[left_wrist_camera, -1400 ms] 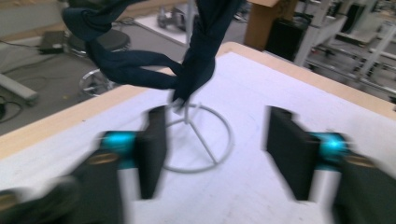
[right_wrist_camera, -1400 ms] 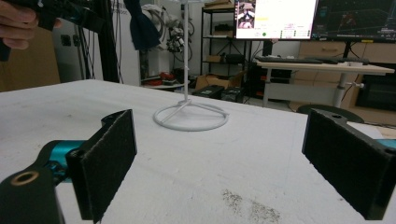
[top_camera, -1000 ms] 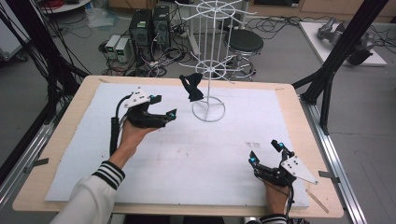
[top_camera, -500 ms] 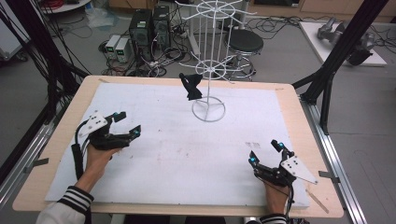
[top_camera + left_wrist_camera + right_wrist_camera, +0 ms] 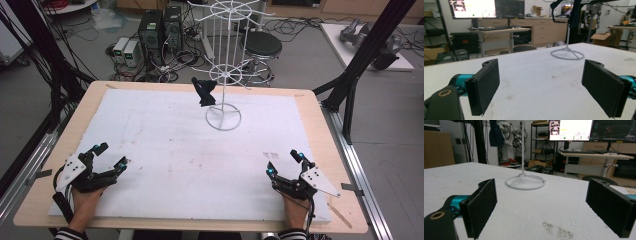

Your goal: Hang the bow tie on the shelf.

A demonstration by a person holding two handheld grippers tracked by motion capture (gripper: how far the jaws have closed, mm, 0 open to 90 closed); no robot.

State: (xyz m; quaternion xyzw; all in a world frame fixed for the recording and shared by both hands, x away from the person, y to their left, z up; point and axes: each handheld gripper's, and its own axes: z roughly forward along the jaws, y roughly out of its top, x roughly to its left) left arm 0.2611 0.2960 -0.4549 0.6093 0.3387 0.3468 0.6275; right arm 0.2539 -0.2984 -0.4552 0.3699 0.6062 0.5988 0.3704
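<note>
- Looking down from the high view, the bench (image 5: 320,130) is a pale wooden board with rounded corners, covered by a white, slightly scuffed sheet with faint brown smudges near its middle.
- A white wire rack (image 5: 223,70) stands at the far middle of the sheet: a thin upright pole on a round ring base, with spoked wire rings higher up. A dark cloth (image 5: 204,91) hangs from its lower ring.
- The left claw (image 5: 111,157) rests at the near left corner of the sheet with its jaws spread wide and nothing between them; a grey three-cornered plate sits on its top.
- The right claw (image 5: 285,163) rests at the near right corner, jaws likewise wide and empty, with blue tips and its own grey plate.
- Both claws lie well apart from the rack.
- From the left gripper view, the left claw (image 5: 544,85) shows two flat black pads of rough, felt-like texture set wide over the speckled white sheet. The rack's ring base (image 5: 567,53) lies ahead to the right, the cloth (image 5: 574,15) hanging above it.
- From the right gripper view, the right claw (image 5: 541,205) shows the same coarse black pads, wide apart. The ring base (image 5: 525,182) sits ahead, the cloth (image 5: 496,133) up left. Writing on the far screens is too small to read.
</note>
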